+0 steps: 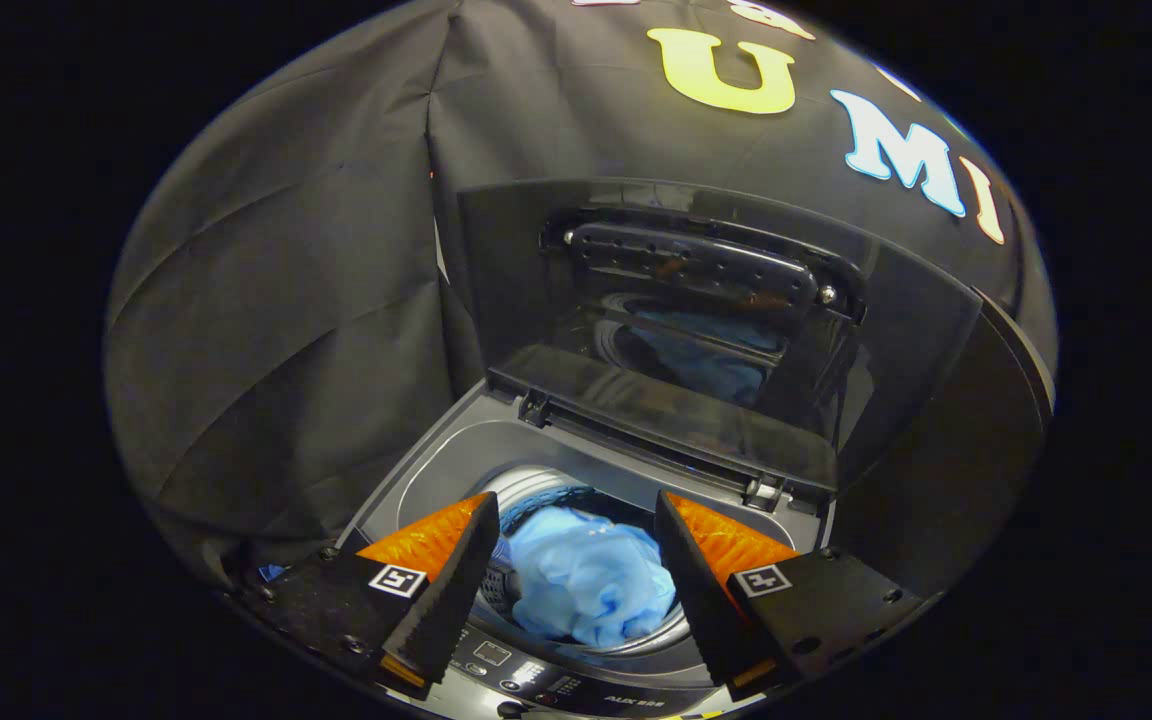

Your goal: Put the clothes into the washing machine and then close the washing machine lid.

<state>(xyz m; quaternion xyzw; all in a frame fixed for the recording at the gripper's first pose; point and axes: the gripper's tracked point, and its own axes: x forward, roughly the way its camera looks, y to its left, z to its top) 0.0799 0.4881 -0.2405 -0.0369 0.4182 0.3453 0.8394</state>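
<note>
Clothes (588, 585), light blue and crumpled, down in the drum of the washing machine (416, 470), bunched against the near side of the opening. Seen from the gripper view, straight between the two fingers and below them. Gripper (571, 585) spread wide, grasping nothing, hovering just above the machine's front edge. Fingers (441, 585) apart from the fabric, one either side of the drum mouth. Lid (696, 330) up and open, tilted back toward the booth wall (286, 300), handle bar across its upper part. Blue reflection of the laundry showing in the dark lid panel. Control panel (546, 680) just beneath the fingertips.
</note>
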